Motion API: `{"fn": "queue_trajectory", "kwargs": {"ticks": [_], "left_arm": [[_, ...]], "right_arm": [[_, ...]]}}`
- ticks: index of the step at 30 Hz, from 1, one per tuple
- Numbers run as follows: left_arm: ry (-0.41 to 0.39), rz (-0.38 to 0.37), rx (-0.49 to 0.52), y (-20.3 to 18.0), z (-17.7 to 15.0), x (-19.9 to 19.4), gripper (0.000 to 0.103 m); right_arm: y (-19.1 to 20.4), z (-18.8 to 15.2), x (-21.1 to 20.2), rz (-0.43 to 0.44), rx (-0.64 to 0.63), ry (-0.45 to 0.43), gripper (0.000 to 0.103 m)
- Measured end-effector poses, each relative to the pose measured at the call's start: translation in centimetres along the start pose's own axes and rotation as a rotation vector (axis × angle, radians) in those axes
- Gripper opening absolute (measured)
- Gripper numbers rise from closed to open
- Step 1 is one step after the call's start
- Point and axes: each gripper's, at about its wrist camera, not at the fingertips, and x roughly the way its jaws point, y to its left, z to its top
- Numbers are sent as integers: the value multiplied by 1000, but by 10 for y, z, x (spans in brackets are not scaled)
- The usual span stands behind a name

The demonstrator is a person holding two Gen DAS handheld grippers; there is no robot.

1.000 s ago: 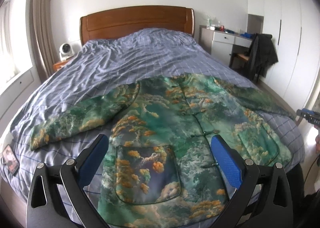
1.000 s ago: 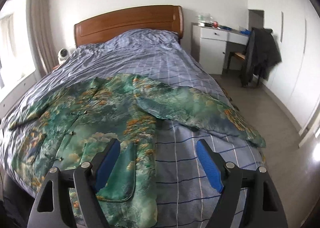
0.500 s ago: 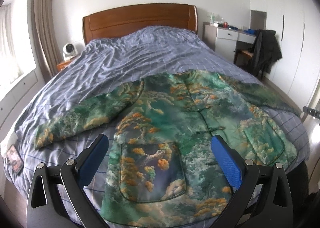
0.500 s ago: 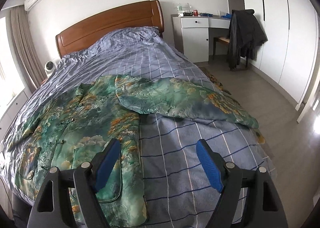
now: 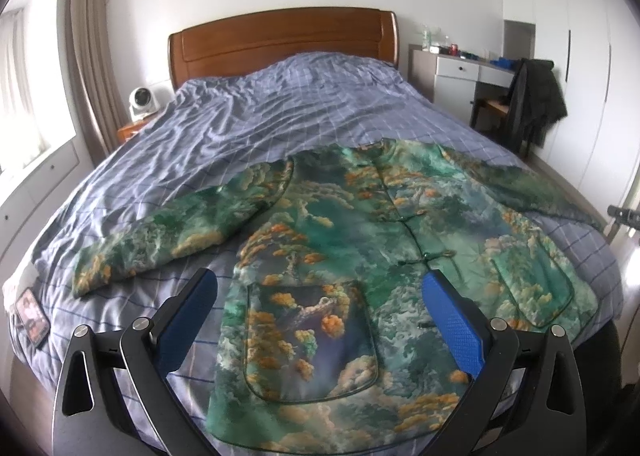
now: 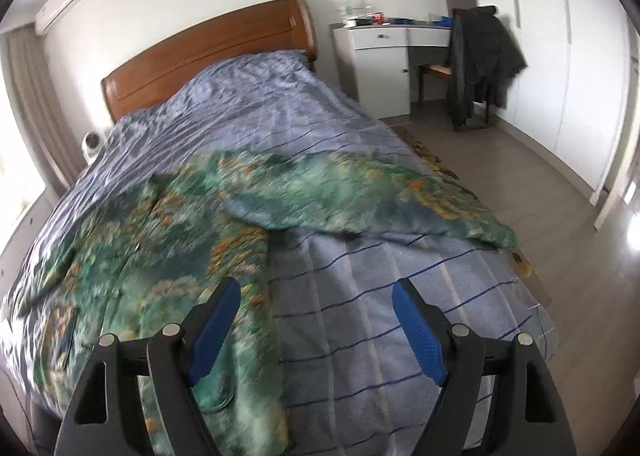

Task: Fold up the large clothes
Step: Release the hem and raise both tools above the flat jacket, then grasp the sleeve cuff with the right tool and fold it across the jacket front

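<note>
A green jacket [image 5: 352, 240] printed with orange and teal clouds lies front up on the bed, both sleeves spread out. In the left wrist view my left gripper [image 5: 320, 296] hangs open above its lower front with the patch pocket, touching nothing. The right wrist view is blurred: the same jacket [image 6: 168, 256] fills the left, and its sleeve [image 6: 360, 195] stretches toward the bed's right edge. My right gripper [image 6: 316, 308] is open above the bare quilt beside the jacket's hem, with nothing between its blue pads.
The bed's blue checked quilt [image 5: 280, 107] runs back to a wooden headboard [image 5: 280, 39]. A white desk [image 6: 380, 59] and a chair with a dark coat [image 6: 480, 59] stand right of the bed, wardrobes behind. A small fan [image 5: 142, 99] sits on the nightstand.
The right wrist view has rolled and swung right, so the jacket has slid left and more floor shows. The left view has shifted only a little. Both grippers have kept the same width.
</note>
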Motion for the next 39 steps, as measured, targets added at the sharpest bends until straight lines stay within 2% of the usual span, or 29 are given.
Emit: {"fn": "queue_trajectory", "kwargs": {"ticks": [3, 6, 8, 10, 12, 18, 21, 22, 23, 24, 26, 30, 32, 33, 35, 39], "left_arm": [[7, 7, 0, 0, 0, 1, 102], [11, 11, 0, -2, 1, 1, 102], [12, 9, 1, -4, 1, 2, 102], [16, 5, 6, -7, 2, 3, 102], [18, 6, 18, -11, 2, 3, 102], [8, 37, 55, -16, 3, -4, 102], [23, 42, 26, -11, 2, -2, 102], [30, 39, 18, -9, 1, -1, 102], [39, 37, 6, -8, 0, 1, 102], [45, 35, -4, -6, -2, 2, 102], [50, 38, -10, -5, -3, 2, 102], [58, 46, -18, -5, -6, 7, 102], [64, 36, -33, -4, -8, 11, 102], [64, 32, -40, -4, -8, 11, 102], [62, 24, -54, -3, -10, 12, 102], [56, 17, -68, 0, -13, 8, 102]], "right_arm": [[-34, 10, 7, -49, 81, -13, 80], [-85, 19, 22, -59, 229, 15, 80], [-113, 20, 34, -23, 341, 46, 80], [-142, 17, 55, 72, 517, 107, 80], [-163, 9, 77, 160, 674, 113, 80], [-207, -6, 131, 160, 980, 48, 80], [-221, -9, 149, 108, 1068, -6, 65], [-224, -7, 154, 87, 1073, -21, 51], [-225, -6, 157, 71, 1070, -29, 20], [-224, -2, 158, 36, 1045, -33, 10], [-208, 14, 148, -20, 925, -72, 9], [-152, 55, 111, -24, 619, -153, 9], [-102, 79, 81, 0, 410, -204, 9], [-84, 86, 72, 10, 344, -221, 9], [-23, 103, 45, 47, 135, -267, 9], [71, 116, 25, 135, -124, -250, 9]]}}
